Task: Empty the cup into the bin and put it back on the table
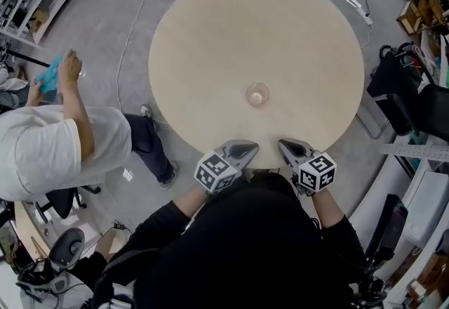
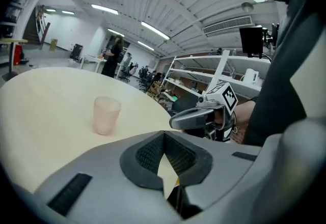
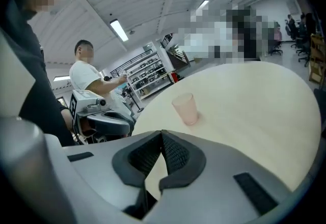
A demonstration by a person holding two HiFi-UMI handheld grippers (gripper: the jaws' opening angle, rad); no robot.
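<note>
A pale pink translucent cup (image 1: 257, 95) stands upright on the round light-wood table (image 1: 210, 34), a little in from its near edge. It also shows in the left gripper view as the cup (image 2: 106, 114) and in the right gripper view as the cup (image 3: 185, 108). My left gripper (image 1: 250, 150) and right gripper (image 1: 284, 145) sit side by side at the table's near edge, short of the cup. Both are shut with nothing between the jaws. The left gripper (image 2: 164, 142) points past the cup's right; the right gripper (image 3: 163, 142) points past its left.
A person in a white shirt (image 1: 42, 146) sits at the left of the table, seen as a person (image 3: 89, 78) in the right gripper view. Shelving (image 2: 204, 73) stands beyond the table. Cables cross the grey floor (image 1: 126, 27). No bin shows in any view.
</note>
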